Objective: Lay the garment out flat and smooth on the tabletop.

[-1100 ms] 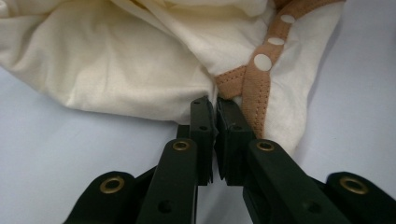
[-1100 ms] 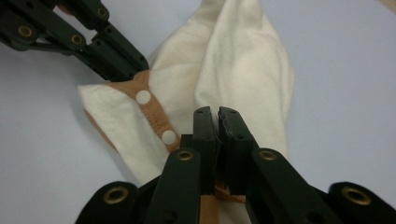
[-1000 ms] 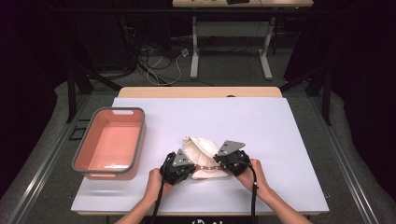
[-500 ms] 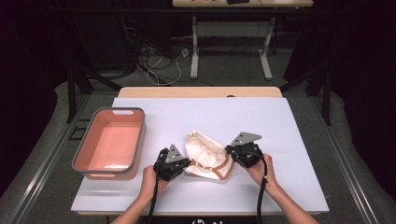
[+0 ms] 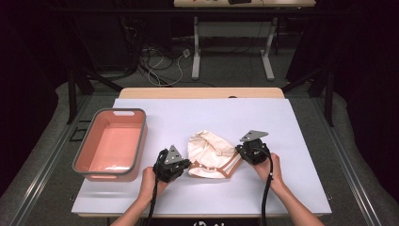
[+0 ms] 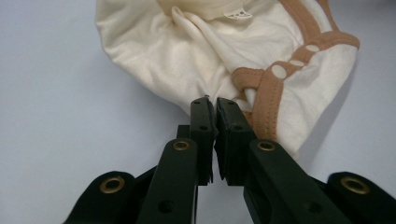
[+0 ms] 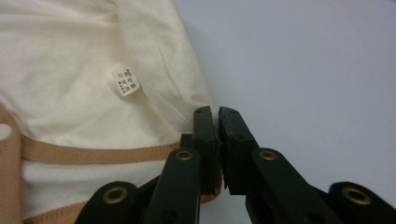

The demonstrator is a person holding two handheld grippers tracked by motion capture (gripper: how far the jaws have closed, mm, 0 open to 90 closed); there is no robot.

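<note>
Spread wider apart than before, two grippers, left gripper (image 5: 178, 165) and right gripper (image 5: 244, 151) each clamped on one cream garment (image 5: 211, 153), one pink bin (image 5: 141, 136) at nine o'clock

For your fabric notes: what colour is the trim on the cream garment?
Tan-brown trim on the garment; clearest in the left gripper view.

Bright table, dark surroundings — soft shadows, close-ups slightly blurred (foreground)
</note>
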